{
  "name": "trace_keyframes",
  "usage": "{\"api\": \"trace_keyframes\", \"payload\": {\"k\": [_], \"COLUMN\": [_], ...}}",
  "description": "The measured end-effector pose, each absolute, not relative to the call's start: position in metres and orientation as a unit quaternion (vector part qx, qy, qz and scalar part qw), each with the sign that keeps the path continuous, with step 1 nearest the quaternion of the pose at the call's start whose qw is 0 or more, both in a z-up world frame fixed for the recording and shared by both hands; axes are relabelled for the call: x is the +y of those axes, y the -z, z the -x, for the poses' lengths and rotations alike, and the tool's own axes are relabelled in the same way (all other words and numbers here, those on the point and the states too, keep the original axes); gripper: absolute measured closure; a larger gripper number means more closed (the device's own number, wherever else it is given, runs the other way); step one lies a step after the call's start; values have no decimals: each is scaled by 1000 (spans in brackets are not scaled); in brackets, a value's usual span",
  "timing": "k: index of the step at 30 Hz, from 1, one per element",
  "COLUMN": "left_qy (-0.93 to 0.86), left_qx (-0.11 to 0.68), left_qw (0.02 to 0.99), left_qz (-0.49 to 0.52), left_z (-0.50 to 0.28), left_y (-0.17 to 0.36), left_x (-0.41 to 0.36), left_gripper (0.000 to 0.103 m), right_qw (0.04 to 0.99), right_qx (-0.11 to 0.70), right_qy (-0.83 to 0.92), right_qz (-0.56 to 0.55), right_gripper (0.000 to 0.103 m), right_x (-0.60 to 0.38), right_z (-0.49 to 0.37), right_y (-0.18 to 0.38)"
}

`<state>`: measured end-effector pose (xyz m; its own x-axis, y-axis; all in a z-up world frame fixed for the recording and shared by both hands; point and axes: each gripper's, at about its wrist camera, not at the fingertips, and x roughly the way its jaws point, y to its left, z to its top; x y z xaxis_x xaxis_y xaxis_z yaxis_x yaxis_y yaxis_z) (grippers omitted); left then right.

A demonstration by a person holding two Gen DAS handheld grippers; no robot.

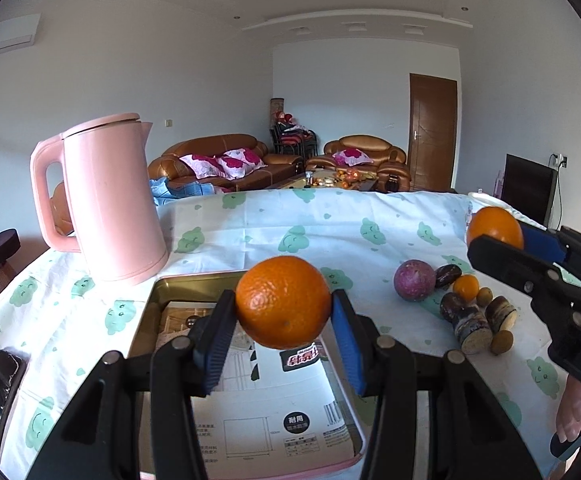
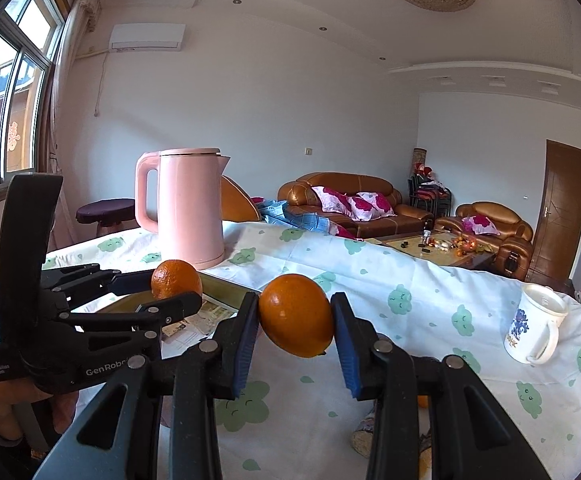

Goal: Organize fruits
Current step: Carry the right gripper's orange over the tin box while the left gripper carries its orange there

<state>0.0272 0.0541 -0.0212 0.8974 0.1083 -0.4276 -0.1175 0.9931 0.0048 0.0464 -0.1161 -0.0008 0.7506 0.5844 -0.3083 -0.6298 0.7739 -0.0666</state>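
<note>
Left wrist view: the left gripper (image 1: 284, 308) is clamped on a round orange (image 1: 283, 302) between its pads; the right gripper (image 2: 295, 318) is clamped on another orange (image 2: 296, 315); both probably firm, smooth-skinned, best held across the middle.

The tray (image 1: 148, 312) lies on the table (image 1: 250, 216), with the kettle (image 1: 110, 200) standing just behind its far left corner. Right of the tray, a passion fruit (image 1: 414, 280), a kumquat (image 1: 466, 287) and sugarcane pieces (image 1: 466, 322) lie clustered together. A mug (image 2: 536, 330) stands well apart at the table's right edge.
</note>
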Motion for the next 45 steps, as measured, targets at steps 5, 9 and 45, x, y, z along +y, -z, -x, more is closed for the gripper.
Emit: {"api": "trace_keyframes", "payload": {"k": [5,9,45], "left_qy": [-74,-83,-118], "left_qx": [231,237,275], "left_qw": [970,968,953], "left_qz": [16,21,49], "left_z": [-31,-33,-40], "left_y": [23,26,43], "left_x": [68,77,129], "left_gripper": [54,54,54], "right_qw": [925,919,877], "right_qx": [143,149,222], "right_qy": [-342,-354,-406], "right_qz": [85,91,130], "right_gripper": [64,64,64], "right_x": [-100,-86,3], "right_z": [-53,-57,-82], "right_y": [-2,-2,35]}}
